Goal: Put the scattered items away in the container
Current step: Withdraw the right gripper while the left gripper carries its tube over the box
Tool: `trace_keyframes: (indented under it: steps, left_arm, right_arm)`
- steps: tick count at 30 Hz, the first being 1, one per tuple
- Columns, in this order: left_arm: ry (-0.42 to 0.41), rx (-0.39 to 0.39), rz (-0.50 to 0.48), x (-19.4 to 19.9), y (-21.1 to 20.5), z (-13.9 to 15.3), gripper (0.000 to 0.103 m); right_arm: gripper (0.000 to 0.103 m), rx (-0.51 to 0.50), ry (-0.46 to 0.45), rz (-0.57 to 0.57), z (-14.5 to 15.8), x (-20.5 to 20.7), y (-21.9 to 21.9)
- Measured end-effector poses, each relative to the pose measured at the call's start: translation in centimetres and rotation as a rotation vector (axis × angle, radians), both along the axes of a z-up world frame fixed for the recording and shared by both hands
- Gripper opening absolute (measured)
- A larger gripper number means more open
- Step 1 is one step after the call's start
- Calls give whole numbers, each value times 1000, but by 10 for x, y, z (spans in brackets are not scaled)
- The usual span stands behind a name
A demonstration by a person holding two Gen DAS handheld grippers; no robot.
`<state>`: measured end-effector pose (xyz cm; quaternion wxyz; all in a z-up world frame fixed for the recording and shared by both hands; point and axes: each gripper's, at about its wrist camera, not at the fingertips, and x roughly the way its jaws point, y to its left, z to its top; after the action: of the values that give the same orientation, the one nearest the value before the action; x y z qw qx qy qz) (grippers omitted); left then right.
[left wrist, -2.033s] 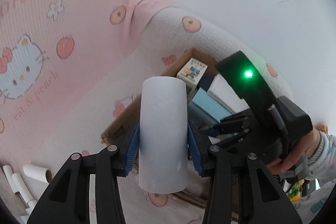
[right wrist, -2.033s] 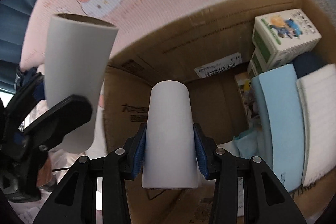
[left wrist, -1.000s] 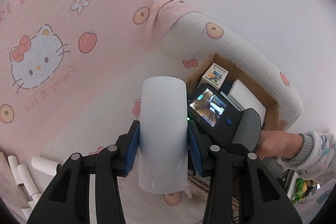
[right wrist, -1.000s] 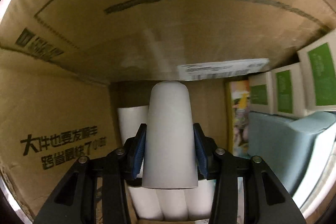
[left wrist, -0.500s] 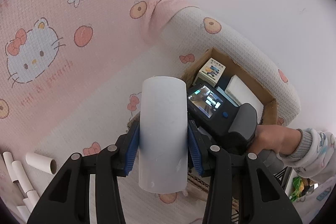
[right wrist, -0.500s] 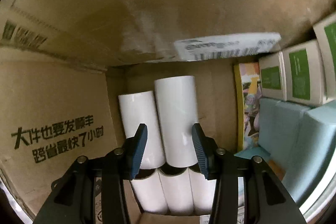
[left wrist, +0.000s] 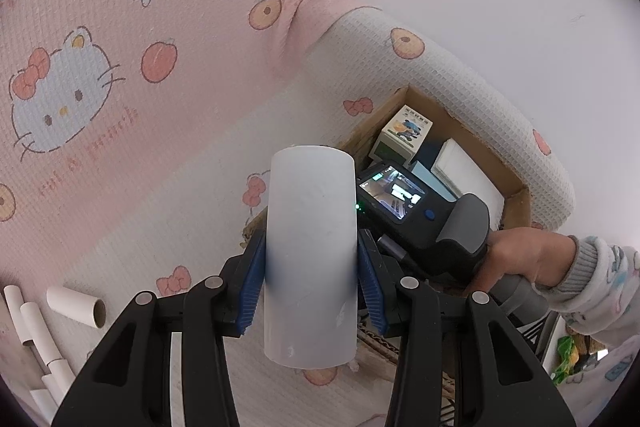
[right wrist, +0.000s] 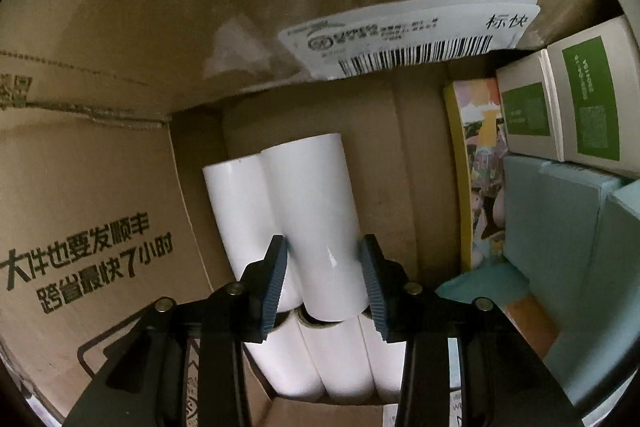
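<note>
My left gripper (left wrist: 311,287) is shut on a white paper tube (left wrist: 312,259), held upright above the sofa seat, left of the cardboard box (left wrist: 516,187). My right gripper (right wrist: 323,281) is open and empty inside the box (right wrist: 100,207); its jaws stand apart on either side of a white tube (right wrist: 316,223) that lies on other white tubes (right wrist: 344,359) in the box's corner. The right gripper's body and the hand holding it show in the left wrist view (left wrist: 432,223), reaching into the box.
A pink Hello Kitty blanket (left wrist: 100,87) covers the sofa. Several loose white tubes (left wrist: 76,307) lie on the seat at the far left. Inside the box are green-labelled cartons (right wrist: 580,99), a picture book (right wrist: 480,171) and light blue packs (right wrist: 568,247).
My right gripper went down into the box, opened and let go of its tube, which now lies on the stack; it has drawn back slightly. My left gripper keeps holding its tube.
</note>
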<state>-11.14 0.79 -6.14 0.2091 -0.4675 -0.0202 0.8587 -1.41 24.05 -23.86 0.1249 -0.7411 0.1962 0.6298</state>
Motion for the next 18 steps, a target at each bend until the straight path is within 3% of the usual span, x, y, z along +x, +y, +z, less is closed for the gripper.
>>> trace_keyframes:
  steps: [6,18]
  left_arm:
    - [8,-3,-15,1,4,0,48]
    - [5,-19,-48,2,23,0,48]
  right_arm:
    - [34,-14,-51,-14,5,7,1]
    - [35,118,199,29,105,35,-26]
